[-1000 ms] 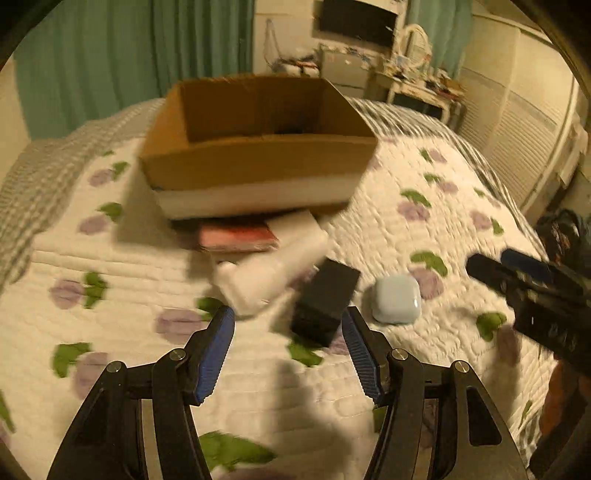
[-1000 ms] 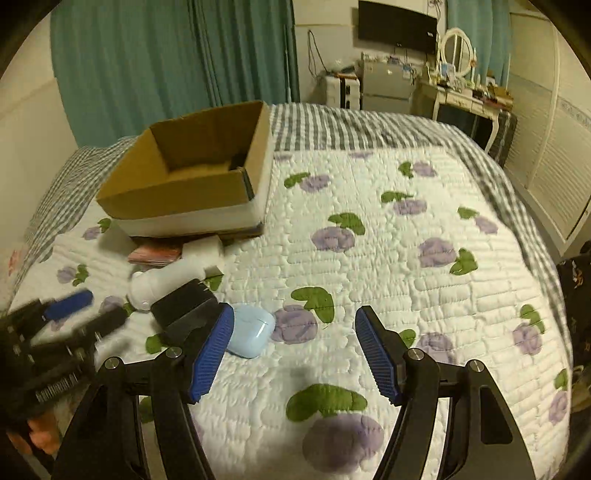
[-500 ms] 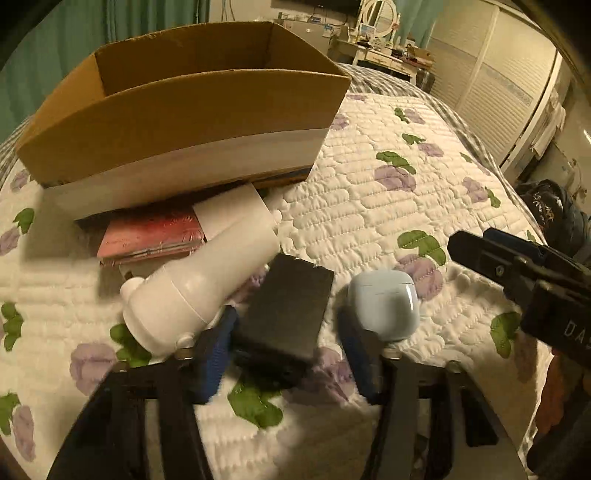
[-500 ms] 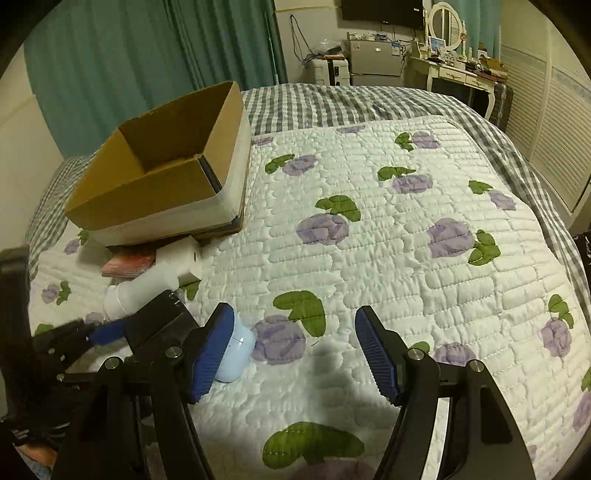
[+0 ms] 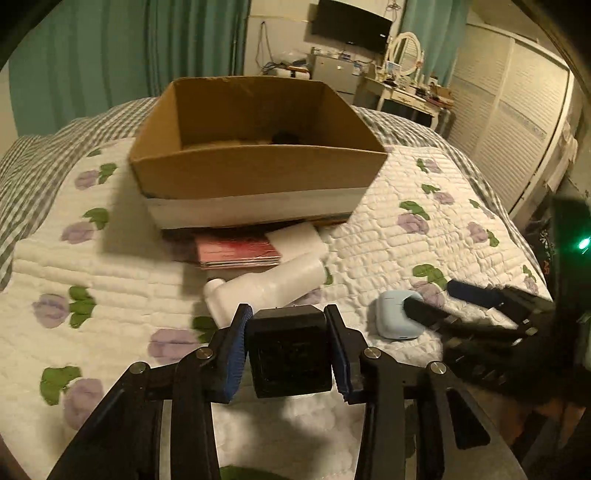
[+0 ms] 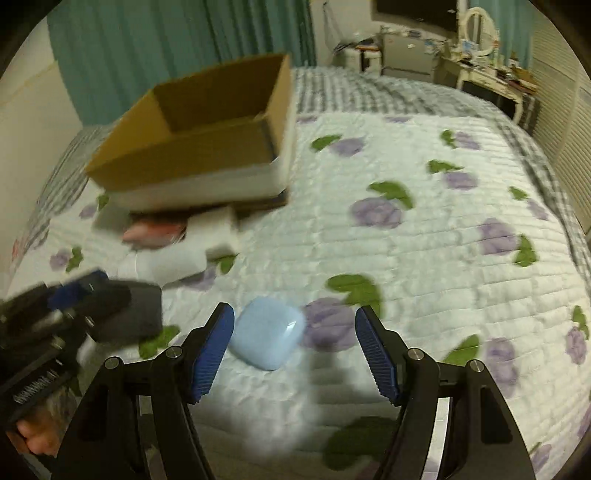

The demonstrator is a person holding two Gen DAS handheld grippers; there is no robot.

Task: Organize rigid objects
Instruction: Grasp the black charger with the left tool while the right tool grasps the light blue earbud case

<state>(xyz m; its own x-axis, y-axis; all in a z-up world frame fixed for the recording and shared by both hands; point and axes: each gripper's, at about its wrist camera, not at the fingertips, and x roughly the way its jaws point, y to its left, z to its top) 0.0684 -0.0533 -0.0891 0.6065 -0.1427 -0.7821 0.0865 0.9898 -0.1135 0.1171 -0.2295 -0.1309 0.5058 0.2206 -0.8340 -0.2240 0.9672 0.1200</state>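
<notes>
Gripping the matte black rectangular block [image 5: 290,350] above the quilted bed [image 5: 110,302], our left hand-held gripper [image 5: 290,354] must carry it into the open cardboard box [image 5: 258,173]; our right hand-held gripper [image 6: 295,350], spread, straddles the pale blue rounded case [image 6: 267,338].

I see a white quilted bedspread [image 5: 369,243] printed with purple flowers and green leaves, teal curtains [image 5: 110,62] behind it, a wall-mounted black television [image 5: 351,26], and a cluttered white dressing table [image 5: 410,92]

Both wrist views low over quilt [image 5: 110,295], facing cardboard box [image 5: 258,173]; share box, blue case [image 6: 267,338]
</notes>
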